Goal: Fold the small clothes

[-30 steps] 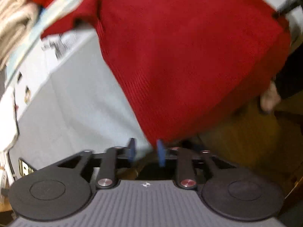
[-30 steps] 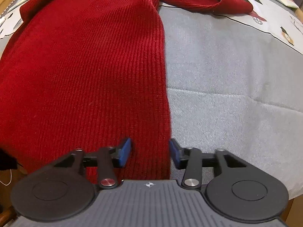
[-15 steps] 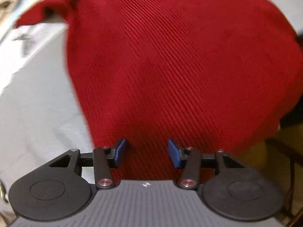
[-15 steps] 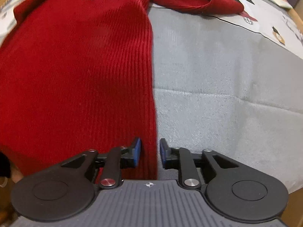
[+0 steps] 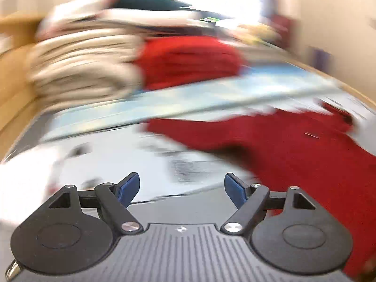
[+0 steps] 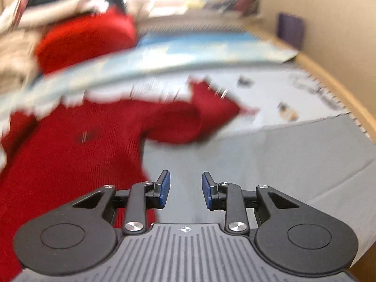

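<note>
Your left gripper (image 5: 182, 189) has its fingers (image 5: 128, 188) spread wide and still opening, with nothing between them but bare grey cloth; your right gripper (image 6: 185, 189) shows a narrower gap, also opening, and it too holds nothing, its fingers (image 6: 163, 189) standing just beside the edge of the red sweater (image 6: 70, 164) rather than around it. The sweater lies spread flat on the grey-covered counter (image 6: 270, 164), body toward you and one sleeve (image 6: 188, 122) bent out toward the far side, and in the left view its body (image 5: 317, 164) sits off to the right of the fingers. Both views are badly smeared, so your biggest risk is committing to a pinch before you can see an edge: you could close on the grey cover as well as the knit and drag the whole layer. The printed sheets (image 6: 293, 98) lying under the sleeve could also come up with it. If your two hands take hold at uneven points, the fold would likely come out skewed. Beyond, the pile of folded clothes (image 5: 89, 65) stands near the far edge, and a wide sweep could knock it.
</note>
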`<state>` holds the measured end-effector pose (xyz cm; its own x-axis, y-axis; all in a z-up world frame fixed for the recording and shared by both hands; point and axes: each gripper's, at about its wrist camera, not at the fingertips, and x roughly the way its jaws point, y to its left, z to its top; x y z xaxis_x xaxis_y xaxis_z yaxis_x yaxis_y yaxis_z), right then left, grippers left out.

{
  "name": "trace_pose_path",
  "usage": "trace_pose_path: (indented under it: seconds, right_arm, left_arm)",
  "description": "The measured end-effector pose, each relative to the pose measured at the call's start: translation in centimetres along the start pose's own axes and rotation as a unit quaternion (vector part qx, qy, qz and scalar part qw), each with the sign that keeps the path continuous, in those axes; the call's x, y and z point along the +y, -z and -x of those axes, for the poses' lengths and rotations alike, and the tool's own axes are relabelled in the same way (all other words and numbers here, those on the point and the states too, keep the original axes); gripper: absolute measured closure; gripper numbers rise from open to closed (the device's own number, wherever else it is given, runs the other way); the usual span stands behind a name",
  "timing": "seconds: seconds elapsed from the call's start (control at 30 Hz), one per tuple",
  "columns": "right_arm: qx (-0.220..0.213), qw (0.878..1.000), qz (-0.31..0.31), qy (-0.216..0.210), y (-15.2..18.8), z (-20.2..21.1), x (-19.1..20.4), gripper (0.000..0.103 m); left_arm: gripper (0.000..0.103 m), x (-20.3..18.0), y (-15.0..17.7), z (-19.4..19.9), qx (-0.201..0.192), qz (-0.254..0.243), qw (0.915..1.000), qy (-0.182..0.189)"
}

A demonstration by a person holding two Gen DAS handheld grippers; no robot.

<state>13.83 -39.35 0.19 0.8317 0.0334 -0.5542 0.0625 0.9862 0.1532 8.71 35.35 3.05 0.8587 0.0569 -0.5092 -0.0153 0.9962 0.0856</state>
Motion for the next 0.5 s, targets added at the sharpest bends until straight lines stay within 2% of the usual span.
trace_pose_path:
  seconds: [0.07,0.17,0.27,0.37,0.5]
  right_arm:
    - [-0.035,0.999,-0.016,0.012,-1.5,1.2,-1.2,0.066]
    - [-0.067,0.997,-0.024,0.027,-3.4,2.4,-3.0,0.063]
    - [-0.076,0.995,-0.002,0.057,-4.2,2.4,-4.0,0.061]
    - [-0.059,0.995,-0.002,0.081,-4.3,1.6,-5.1,0.06]
    - [-0.037,0.995,-0.002,0.097,-3.6,1.0,-4.8,0.061]
  left_arm:
    - [0.021,5.4,2.5,-1.7,-0.019,0.02,0.9966,-0.078]
    - [0.021,11.9,5.0,-2.5,-0.04,0.037,0.9874,-0.148]
    - [0.026,16.6,6.0,-3.8,-0.04,0.052,0.9824,-0.175]
    - [0.03,21.8,7.6,-6.2,-0.033,0.074,0.9799,-0.182]
    - [0.03,25.9,10.4,-6.5,-0.033,0.136,0.9722,-0.188]
